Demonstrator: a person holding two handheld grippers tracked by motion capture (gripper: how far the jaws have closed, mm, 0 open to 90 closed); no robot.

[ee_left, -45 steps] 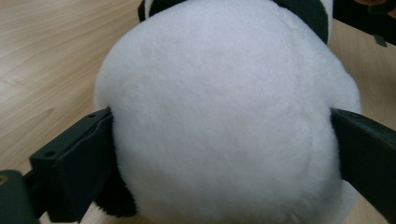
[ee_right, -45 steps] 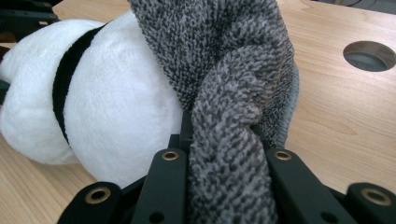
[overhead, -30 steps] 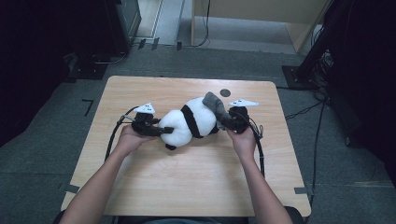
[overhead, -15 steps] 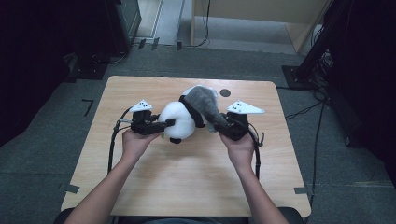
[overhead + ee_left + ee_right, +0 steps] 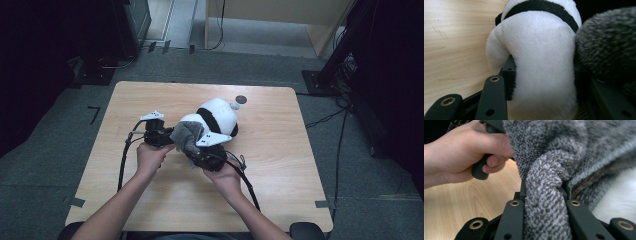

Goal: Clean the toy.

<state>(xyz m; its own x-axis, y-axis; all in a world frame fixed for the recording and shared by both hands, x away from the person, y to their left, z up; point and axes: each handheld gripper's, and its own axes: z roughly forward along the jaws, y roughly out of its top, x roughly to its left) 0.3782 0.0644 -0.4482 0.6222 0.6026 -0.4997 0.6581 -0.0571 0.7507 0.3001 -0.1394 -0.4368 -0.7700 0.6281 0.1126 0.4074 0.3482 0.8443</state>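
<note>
So the panda (image 5: 216, 116) is a black-and-white plush lying on the wooden table (image 5: 300, 165), a bit behind the middle of it, with both grippers crowded at its near-left end. The left gripper (image 5: 161, 138) has its jaws clamped on a white limb of the panda; in the left gripper view the plush (image 5: 541, 62) bulges out between the two black jaws, pads pressed in on both sides. The right gripper (image 5: 197, 152) is closed tight on a bunched fold of grey cloth (image 5: 186, 136), fuzzy knit stuff, and the right gripper view shows that fold (image 5: 544, 202) squeezed into a narrow rope between the jaws while the rest of the cloth spreads over the panda's white body. The cloth sits on the panda's near end, right up against the left gripper, and the left hand (image 5: 466, 155) is just beside it in the right gripper view.

There's a small dark round disc (image 5: 241, 99) on the table just behind the panda.

As for writing: no brand, tag or label I can read anywhere, not on the panda, cloth or grippers.
</note>
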